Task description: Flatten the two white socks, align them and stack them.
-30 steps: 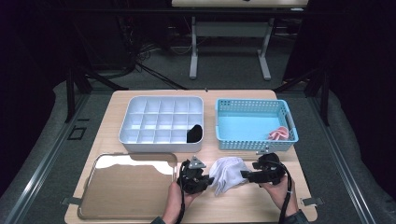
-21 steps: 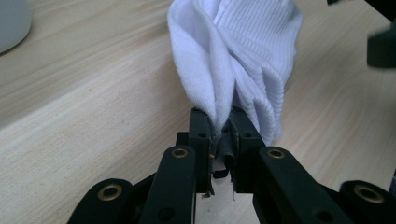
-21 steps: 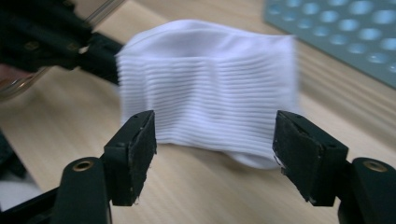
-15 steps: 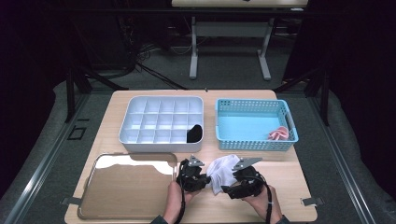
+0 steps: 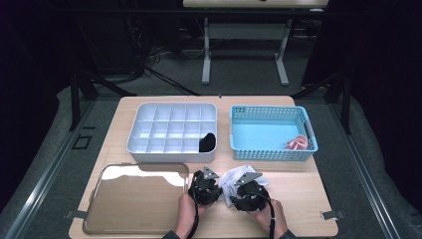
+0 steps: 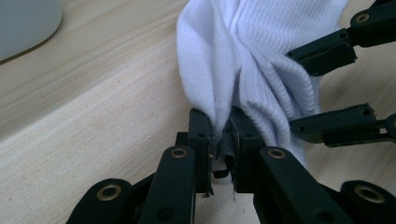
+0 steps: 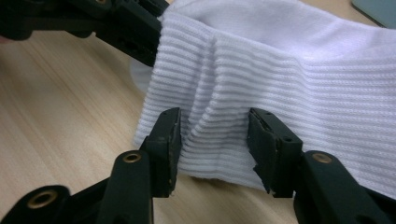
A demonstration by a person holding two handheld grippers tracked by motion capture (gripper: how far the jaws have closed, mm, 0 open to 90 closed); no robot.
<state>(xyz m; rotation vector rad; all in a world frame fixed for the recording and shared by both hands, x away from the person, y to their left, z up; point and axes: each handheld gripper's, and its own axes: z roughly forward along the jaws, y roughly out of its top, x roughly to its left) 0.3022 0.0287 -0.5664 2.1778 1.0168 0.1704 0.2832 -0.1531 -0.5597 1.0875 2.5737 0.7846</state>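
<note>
Two grippers meet at one white sock (image 5: 230,180), which lies bunched on the table (image 5: 298,186) near its front edge, at about 5 o'clock from the white divided tray (image 5: 164,130). The left gripper (image 6: 223,140) pinches a thin fold of it tight. The right gripper (image 7: 214,135) has just been closing, and its jaws now squeeze the ribbed cuff into a small ridge. The sock looks soft, light and floppy, so it will sag. The thick ribbed cuff is likely the best place to hold.
</note>
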